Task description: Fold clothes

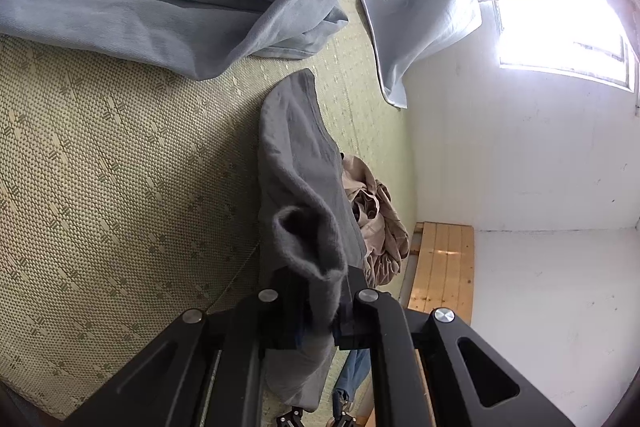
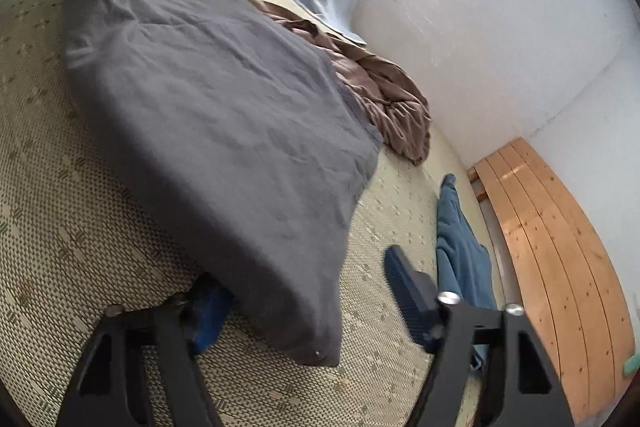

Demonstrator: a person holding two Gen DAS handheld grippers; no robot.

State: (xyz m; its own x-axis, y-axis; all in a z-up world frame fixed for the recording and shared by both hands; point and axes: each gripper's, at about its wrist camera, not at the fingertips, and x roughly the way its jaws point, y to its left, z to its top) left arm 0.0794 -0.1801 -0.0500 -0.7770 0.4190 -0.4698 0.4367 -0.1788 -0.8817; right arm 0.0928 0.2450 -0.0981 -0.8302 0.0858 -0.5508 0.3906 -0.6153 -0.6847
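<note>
Left wrist: grey garment (image 1: 296,155), no legible writing.

My left gripper (image 1: 320,311) is clamped down tight, jaws pinched together w/ a bunched fold of the grey garment (image 1: 296,163) squeezed between the pads, cloth puffing up just above the tips. Both linkage arms angle inward toward the pinch. My right gripper (image 2: 304,303) has its jaws spread wide apart, nothing gripped. Left finger (image 2: 208,311) is mostly tucked under the cloth edge, right finger (image 2: 408,295) out in the clear.
</note>
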